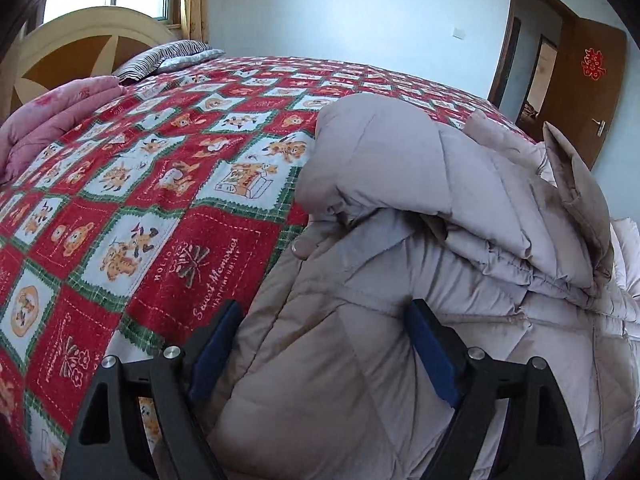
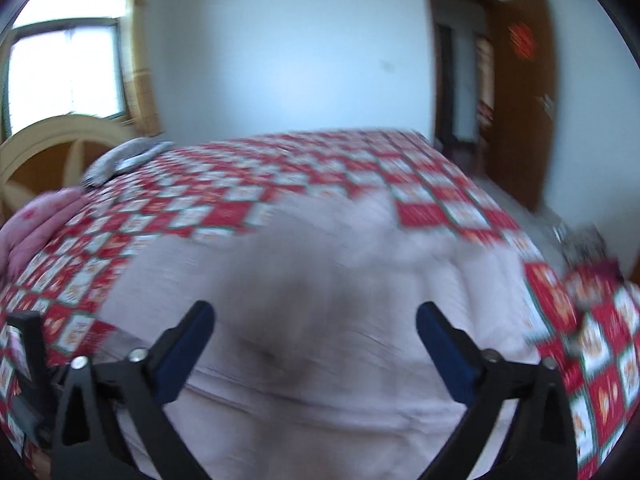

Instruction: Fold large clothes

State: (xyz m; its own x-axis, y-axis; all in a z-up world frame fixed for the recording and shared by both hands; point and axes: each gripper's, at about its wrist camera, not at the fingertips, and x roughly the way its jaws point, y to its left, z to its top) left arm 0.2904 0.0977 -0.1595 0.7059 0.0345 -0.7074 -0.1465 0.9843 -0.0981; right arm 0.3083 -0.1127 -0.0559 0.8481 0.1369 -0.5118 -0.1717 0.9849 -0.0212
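**Ana:** Coat, pale puffy quilted, lies on the bed's red patchwork cover in the left wrist view, one part folded over in a thick roll. The left tool stands wide, holding nothing, coat fabric between its pads but not touching them.

**Ben:** Right wrist view is smeared; the coat is a pale blur there, seams lost. The right tool gapes fully, empty. It shows the cover's near corner, hidden from yours.

**Ana:** Mine alone shows the door's red emblem sharply. The coat's lower end is cut off.
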